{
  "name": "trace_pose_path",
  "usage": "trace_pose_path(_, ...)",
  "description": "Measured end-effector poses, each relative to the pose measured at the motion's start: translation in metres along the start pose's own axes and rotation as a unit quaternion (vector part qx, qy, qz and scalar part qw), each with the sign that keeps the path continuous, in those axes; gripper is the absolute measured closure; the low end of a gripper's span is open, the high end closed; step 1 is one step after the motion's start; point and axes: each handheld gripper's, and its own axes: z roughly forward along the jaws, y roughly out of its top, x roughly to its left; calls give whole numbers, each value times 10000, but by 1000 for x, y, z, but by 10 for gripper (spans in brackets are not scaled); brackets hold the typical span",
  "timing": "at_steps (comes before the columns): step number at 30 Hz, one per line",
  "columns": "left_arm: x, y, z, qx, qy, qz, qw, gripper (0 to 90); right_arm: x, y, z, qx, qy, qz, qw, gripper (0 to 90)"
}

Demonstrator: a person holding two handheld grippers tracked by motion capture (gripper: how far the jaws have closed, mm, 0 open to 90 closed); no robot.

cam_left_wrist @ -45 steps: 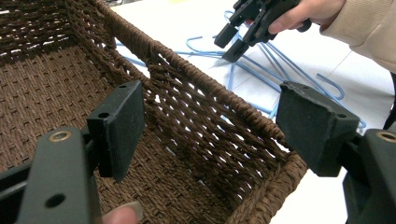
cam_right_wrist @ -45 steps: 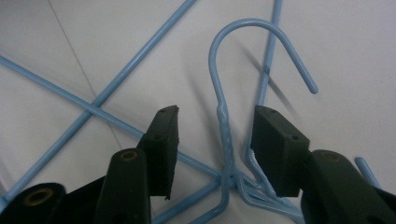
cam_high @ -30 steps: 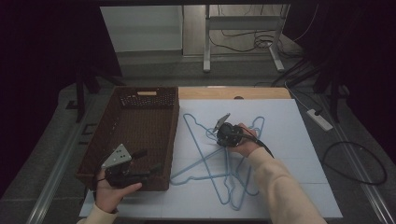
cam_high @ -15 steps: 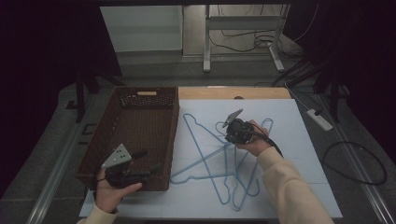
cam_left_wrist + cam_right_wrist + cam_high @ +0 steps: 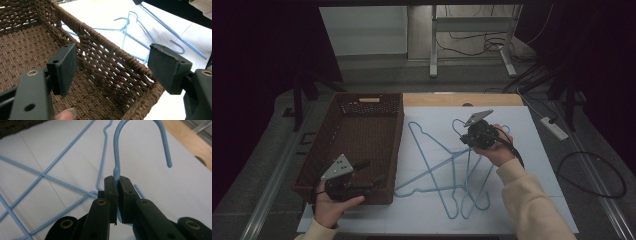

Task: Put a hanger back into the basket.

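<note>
i am looking down at the white table top (image 5: 537,165), with its light wooden strip (image 5: 452,99) at the far edge. the brown woven basket (image 5: 357,135) is sitting on the left side, and its right wall is lying just beside the pile of thin blue wire hangers (image 5: 447,170). the hangers are crossing over each other in the middle of the table. there is bare white room to the right of them and along the near edge.

my right gripper (image 5: 476,134) is hanging over the far part of the pile. in the right gripper view its jaws are squeezing together on the neck of one blue hanger hook (image 5: 140,135), and the hook is curving up and away from them.

my left gripper (image 5: 362,181) is sitting at the near right corner of the basket. in the left gripper view its jaws are standing wide apart with the basket's rim between them, and they are holding nothing.

the floor around the table is grey, with black cables (image 5: 592,175) and a white power strip (image 5: 554,127) on the right.
</note>
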Motion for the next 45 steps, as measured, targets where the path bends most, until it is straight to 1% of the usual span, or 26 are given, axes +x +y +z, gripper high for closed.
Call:
trace_pose_path(3,0,1,0,-5,0,12,10000,253,0,1,-9,-172,-69,150,9997,865)
trace_pose_path(8,-1,1,0,12,2,6,10000,253,2,3,-20,-387,-85,376,9985,865)
trace_pose_path(11,-2,2,0,7,1,9,10000,254,2,3,-22,-455,-87,426,9980,865)
trace_pose_path(12,-2,2,0,5,-2,8,10000,254,2,3,-25,-522,-87,488,9974,865)
trace_pose_path(13,-2,2,0,3,-2,8,10000,254,2,3,-25,-522,-87,488,9974,865)
trace_pose_path(17,-2,2,0,1,3,-4,10000,254,2,3,-31,-635,-115,649,9958,865)
trace_pose_path(18,-2,2,0,1,3,-4,10000,254,2,3,-31,-635,-115,649,9958,865)
trace_pose_path(26,-3,3,1,24,12,2,10000,254,2,2,-44,-920,-138,856,9920,865)
trace_pose_path(33,-4,4,2,46,11,-1,10000,255,4,2,-49,-999,-195,977,9900,865)
trace_pose_path(36,-6,6,3,60,-4,-16,10000,255,5,3,-52,-1062,-226,1075,9883,865)
trace_pose_path(38,-7,8,5,79,-20,-26,10000,255,6,4,-53,-1070,-233,1082,9881,865)
trace_pose_path(40,-10,11,7,108,-56,-39,9999,257,7,4,-54,-1087,-248,1125,9874,865)
trace_pose_path(45,-17,19,15,200,-161,-22,9997,258,11,7,-54,-1116,-235,1133,9870,865)
